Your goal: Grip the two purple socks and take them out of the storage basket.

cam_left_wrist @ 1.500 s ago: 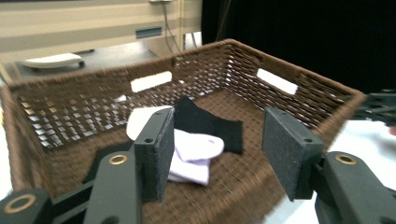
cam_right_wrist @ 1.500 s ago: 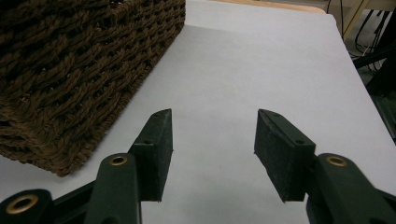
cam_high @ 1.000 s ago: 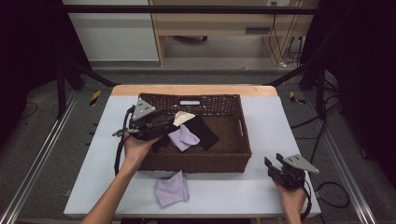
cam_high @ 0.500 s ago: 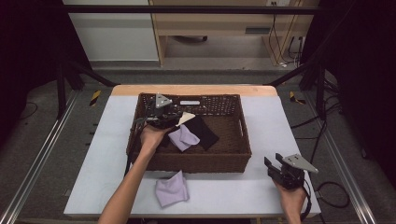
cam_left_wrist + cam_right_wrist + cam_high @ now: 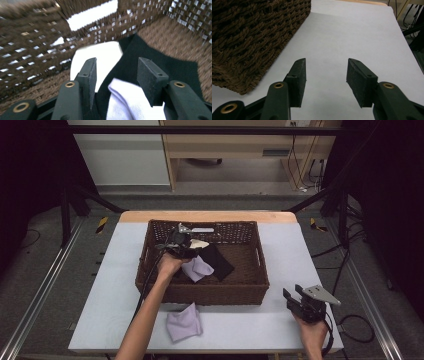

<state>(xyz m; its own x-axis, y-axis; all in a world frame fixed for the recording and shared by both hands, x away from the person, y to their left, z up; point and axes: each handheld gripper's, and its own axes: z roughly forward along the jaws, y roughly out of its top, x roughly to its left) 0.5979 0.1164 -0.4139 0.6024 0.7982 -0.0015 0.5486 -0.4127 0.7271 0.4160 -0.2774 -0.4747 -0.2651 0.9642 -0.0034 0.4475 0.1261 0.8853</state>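
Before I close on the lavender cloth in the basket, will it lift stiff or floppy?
Probably floppy: the lavender cloth lies bunched in soft folds on the black cloth. It looks thin, likely light. Lifted, it may drape and drag the black cloth along.

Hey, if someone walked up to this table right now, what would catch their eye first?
Probably the brown wicker basket mid-table, where the left gripper reaches in with open jaws over a black cloth, a white cloth and a lilac cloth. Another lilac cloth lies on the table in front.
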